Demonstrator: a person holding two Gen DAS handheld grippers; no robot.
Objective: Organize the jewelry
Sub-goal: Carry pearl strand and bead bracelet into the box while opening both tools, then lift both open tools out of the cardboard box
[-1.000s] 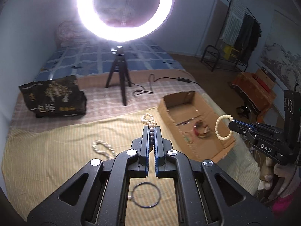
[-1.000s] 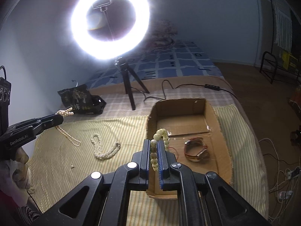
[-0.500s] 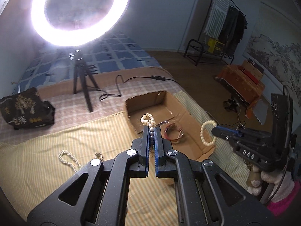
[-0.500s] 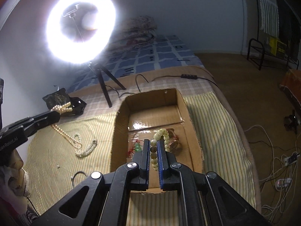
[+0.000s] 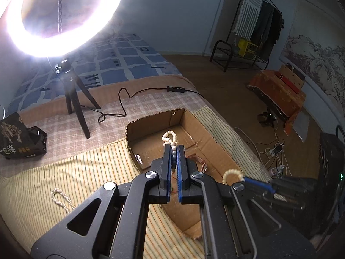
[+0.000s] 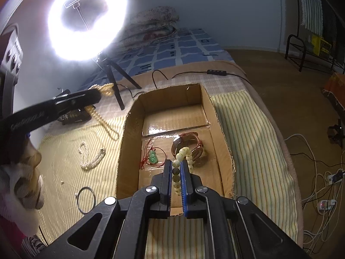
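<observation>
A bedroom, dim but for a ring light (image 6: 86, 19) on a small tripod (image 5: 74, 99) standing on the bed (image 5: 133, 64), its cable (image 5: 120, 105) trailing over a checked blanket. Nearer me a yellow striped cloth (image 6: 248, 129) covers the bed, and an open cardboard box (image 6: 129, 142) sits on it. My left claw (image 5: 173, 151) is closed tight on a pearl necklace (image 5: 170, 138); a small bunch of beads sticks out past the tips, and in the right view the rest of the strand hangs down below the claw, over the cloth to the left of the box. In the left view this claw appears over the box's near left part. My right claw (image 6: 177, 168) is pinched shut on a bracelet (image 6: 183, 153) of cream beads with a few dark ones; the loop pokes out beyond the tips, above the box floor. In the box, just past that loop, lies a watch (image 6: 189, 142) with a brown strap, and to its left a green pendant (image 6: 153, 156) on a red cord. On the cloth left of the box lie a second pearl necklace (image 6: 90, 157) in a loose heap and, nearer me, a thin bangle (image 6: 86, 198); a tiny pale speck lies between them, too small to name. A black bag (image 5: 19, 138) sits at the far left of the blanket. My gloved hand (image 6: 23, 177) shows at the left edge of the right view. Beyond the bed I see a clothes rack (image 5: 258, 26) and cables on the wooden floor.
</observation>
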